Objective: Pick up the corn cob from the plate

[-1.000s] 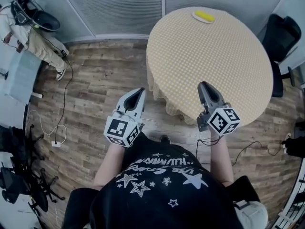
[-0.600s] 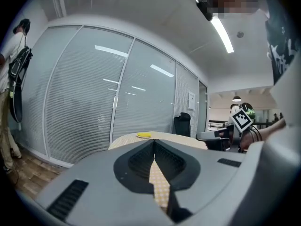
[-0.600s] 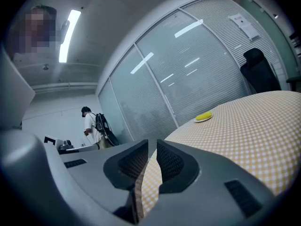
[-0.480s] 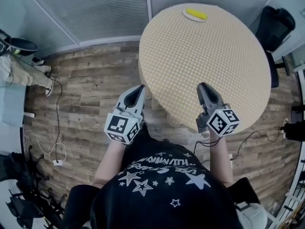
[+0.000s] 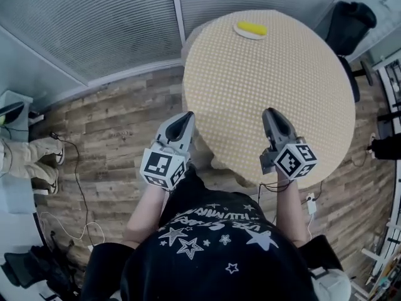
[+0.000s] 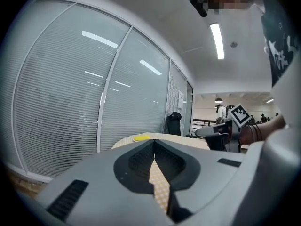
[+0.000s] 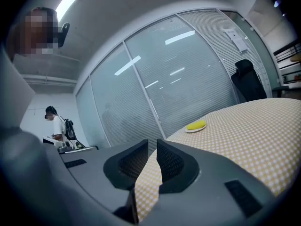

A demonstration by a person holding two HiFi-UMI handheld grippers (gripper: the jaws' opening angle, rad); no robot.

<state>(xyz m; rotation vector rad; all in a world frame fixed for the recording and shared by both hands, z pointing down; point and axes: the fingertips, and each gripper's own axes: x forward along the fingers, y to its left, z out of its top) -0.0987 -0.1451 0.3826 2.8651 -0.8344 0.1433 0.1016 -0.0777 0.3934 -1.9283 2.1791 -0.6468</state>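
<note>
Round table (image 5: 276, 105) under checked cloth (image 5: 216, 146); 1 plate (image 5: 239, 32) near its far edge.

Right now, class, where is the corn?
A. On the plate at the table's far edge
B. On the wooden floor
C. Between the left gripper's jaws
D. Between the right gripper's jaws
A: the head view shows the yellow corn lying on the white plate at the far edge of the round table.
</note>
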